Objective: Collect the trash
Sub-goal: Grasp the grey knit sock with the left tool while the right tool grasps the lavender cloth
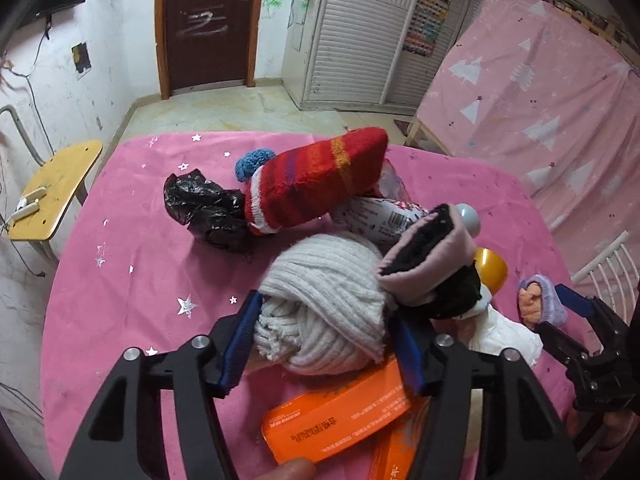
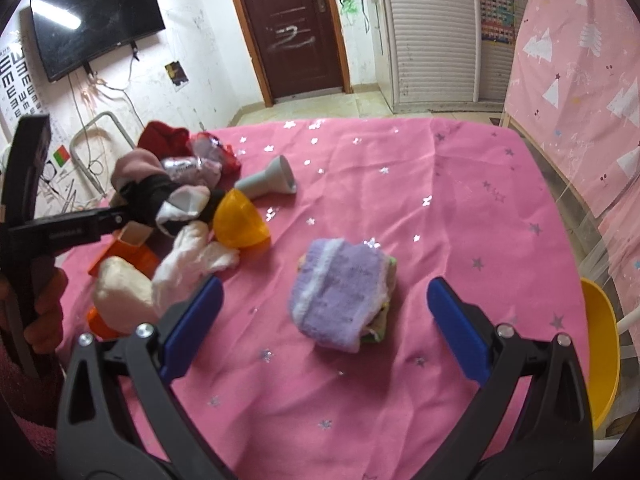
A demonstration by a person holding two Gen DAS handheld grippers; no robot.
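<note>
On the pink tabletop [image 1: 120,248], taking the pale knitted roll [image 1: 324,304] as my marker: a crumpled black bag [image 1: 208,208] lies up and left of it, and a red striped sock [image 1: 316,180] just behind it. My left claw [image 1: 324,344] grips that roll between its blue pads. An orange box [image 1: 340,420] lies just under it. Well off to its right, my right claw [image 2: 324,324] hangs spread wide around a purple sock bundle [image 2: 340,292], touching nothing.

Left hand-held gripper [image 1: 324,340] pads clamped on grey knit bundle [image 1: 324,312]; orange box [image 1: 340,420] beneath.
</note>
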